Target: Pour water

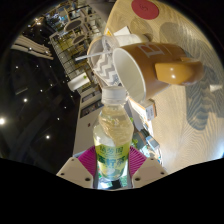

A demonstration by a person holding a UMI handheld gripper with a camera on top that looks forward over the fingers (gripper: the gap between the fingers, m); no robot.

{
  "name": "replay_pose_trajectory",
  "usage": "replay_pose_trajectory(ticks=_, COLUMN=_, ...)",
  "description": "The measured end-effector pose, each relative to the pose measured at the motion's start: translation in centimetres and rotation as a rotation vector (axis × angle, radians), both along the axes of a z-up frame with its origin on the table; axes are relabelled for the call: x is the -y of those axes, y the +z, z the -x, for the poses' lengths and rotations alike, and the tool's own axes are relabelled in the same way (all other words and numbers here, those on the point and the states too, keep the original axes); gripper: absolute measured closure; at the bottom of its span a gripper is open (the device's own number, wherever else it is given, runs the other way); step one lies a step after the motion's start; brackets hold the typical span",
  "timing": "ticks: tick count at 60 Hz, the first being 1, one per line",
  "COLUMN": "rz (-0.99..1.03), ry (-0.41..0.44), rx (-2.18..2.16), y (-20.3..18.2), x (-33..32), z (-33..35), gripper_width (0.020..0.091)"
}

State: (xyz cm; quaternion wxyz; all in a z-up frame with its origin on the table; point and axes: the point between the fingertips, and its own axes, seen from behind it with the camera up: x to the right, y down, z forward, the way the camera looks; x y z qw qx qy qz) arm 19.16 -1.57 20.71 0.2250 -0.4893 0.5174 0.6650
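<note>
Bottle (112, 135) first: a clear plastic one holding pale yellowish liquid, with a green-and-yellow label band low on its body, stood gripped between the two fingers of the gripper (112, 165). Both pink pads (88, 160) pressed against its sides just at the label, so the fingers were closed on it. The bottle was tipped forward, its neck pointing away from the camera and up toward a large yellow mug (150, 62). Its mouth (115, 97) appeared uncapped, though the view there was crowded and I could not be sure.

The mug lay tilted so that its white interior faced the bottle, with the bottle's mouth just at the lower rim of the mug's opening. A white paper or plastic piece with a grey zigzag pattern (104, 62) sat right beside the mug's rim, touching or overlapping it. Whether any liquid was passing from bottle to mug could not be made out.

The mug rested on a pale wooden tabletop (190, 110) with visible grain. Beyond the table's edge lay a dark glossy floor (40, 100) dotted with bright light reflections, and further off were light-coloured furniture shapes (70, 35), too small to tell apart.
</note>
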Motion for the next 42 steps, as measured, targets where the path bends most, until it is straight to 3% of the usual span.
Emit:
replay_pose_trajectory(ticks=21, rz=-0.159, ry=0.047, rx=0.294, y=7.1, x=0.9, z=-1.2, gripper_width=0.0727)
replay_pose_trajectory(ticks=32, rz=-0.207, ry=-0.032, rx=0.866, y=9.3, x=0.2, z=-9.2, gripper_width=0.0723)
replay_pose_trajectory(ticks=42, rz=-0.176, ry=-0.101, rx=1.445, y=8.7, x=0.6, z=-18.5, gripper_width=0.0720)
